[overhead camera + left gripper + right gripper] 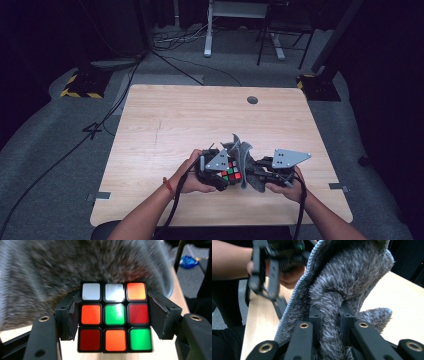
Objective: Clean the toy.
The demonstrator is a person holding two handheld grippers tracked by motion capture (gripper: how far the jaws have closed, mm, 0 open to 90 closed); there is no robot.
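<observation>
I am holding the cube [115,316] in my left gripper [115,317], its jaws pressing flat on the cube's two sides; the face toward that camera is showing white, orange, red and green squares. In the high view the left gripper [220,172] is sitting near the table's [190,115] front edge, cube [231,171] between the jaws, my left hand [192,172] wrapping its handle. Just right of the cube, touching its far side, the grey cloth [245,160] is standing up in folds between the two grippers. I am pinching a fold of cloth [337,300] in my right gripper [330,322], jaws narrowed on the fuzzy pile. My right hand [285,185] is gripping the right gripper [265,172] at the table's front right
</observation>
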